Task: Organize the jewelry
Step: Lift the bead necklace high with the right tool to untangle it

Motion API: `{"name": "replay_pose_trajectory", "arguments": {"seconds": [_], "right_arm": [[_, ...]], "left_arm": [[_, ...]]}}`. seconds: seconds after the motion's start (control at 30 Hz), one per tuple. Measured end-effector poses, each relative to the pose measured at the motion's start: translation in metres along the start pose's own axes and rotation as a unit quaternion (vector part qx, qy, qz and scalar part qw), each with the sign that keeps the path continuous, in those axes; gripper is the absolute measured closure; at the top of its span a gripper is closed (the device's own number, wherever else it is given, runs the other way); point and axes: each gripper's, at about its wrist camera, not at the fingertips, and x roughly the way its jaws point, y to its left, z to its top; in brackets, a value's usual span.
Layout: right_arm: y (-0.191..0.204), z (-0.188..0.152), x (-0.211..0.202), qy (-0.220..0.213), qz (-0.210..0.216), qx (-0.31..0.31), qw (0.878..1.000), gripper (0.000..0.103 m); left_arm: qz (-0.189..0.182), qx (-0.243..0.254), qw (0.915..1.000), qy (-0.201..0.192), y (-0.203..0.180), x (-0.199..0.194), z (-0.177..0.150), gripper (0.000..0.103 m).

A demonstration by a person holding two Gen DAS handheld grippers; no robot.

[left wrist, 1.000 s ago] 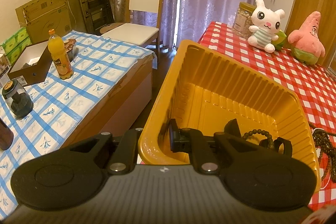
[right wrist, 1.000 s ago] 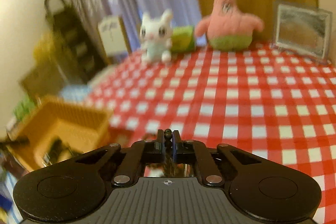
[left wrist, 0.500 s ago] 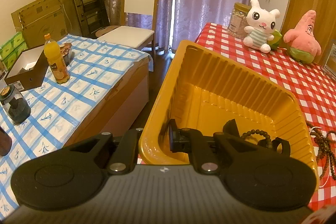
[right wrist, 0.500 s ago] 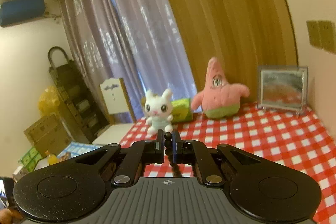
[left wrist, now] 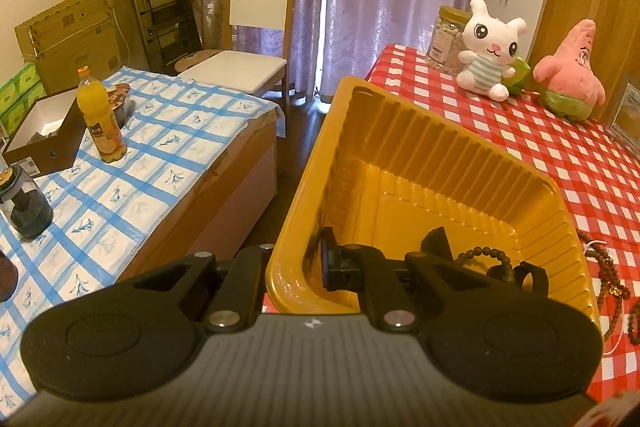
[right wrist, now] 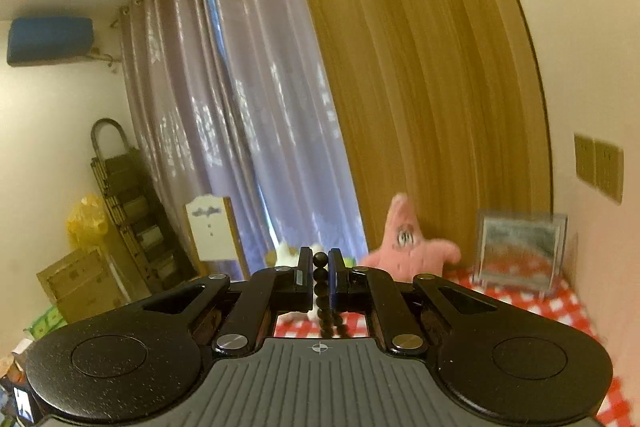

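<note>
The right gripper (right wrist: 320,281) jaws pinch a dark bead strand (right wrist: 320,273) high above the table; a thin grip could let it slip. The left gripper (left wrist: 298,265) jaws clamp the near-left wall of the yellow tray (left wrist: 420,147), which holds a bead bracelet (left wrist: 482,255) and could tilt.

No lettering is legible anywhere; the print on the bottle label (left wrist: 97,133) is too small to make out.

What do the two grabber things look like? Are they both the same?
Yes, they look like twins. The left gripper and the right gripper are both matte black, with two round discs like big ears, a grey ribbed plate in the middle bearing a tiny white crosshair mark, and silver screws on angled bars that lead to flat fingers. No cables, hands or sleeves show.
</note>
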Motion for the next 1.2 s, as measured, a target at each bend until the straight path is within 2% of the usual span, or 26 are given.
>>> {"name": "replay_pose_trajectory", "arguments": {"seconds": [0.4,0.63,0.87,1.07,1.2], "right_arm": [[0.029,0.026,-0.001,-0.023,0.03,-0.022,0.999,0.096],[0.061,0.043,0.015,-0.041,0.101,-0.026,0.994,0.096],[0.098,0.055,0.036,-0.051,0.209,-0.005,0.977,0.096],[0.138,0.047,0.063,-0.011,0.276,0.003,0.961,0.096],[0.16,0.025,0.091,0.039,0.291,0.002,0.956,0.096]], "left_arm": [[-0.009,0.002,1.0,-0.002,0.003,-0.001,0.0,0.095],[-0.015,0.001,0.9999,-0.002,0.0,0.001,0.001,0.095],[-0.021,-0.001,0.9998,-0.004,0.002,0.001,0.002,0.096],[-0.023,-0.002,0.9997,-0.005,0.003,0.0,0.002,0.096],[-0.026,-0.003,0.9996,-0.005,0.003,0.0,0.002,0.096]]}}
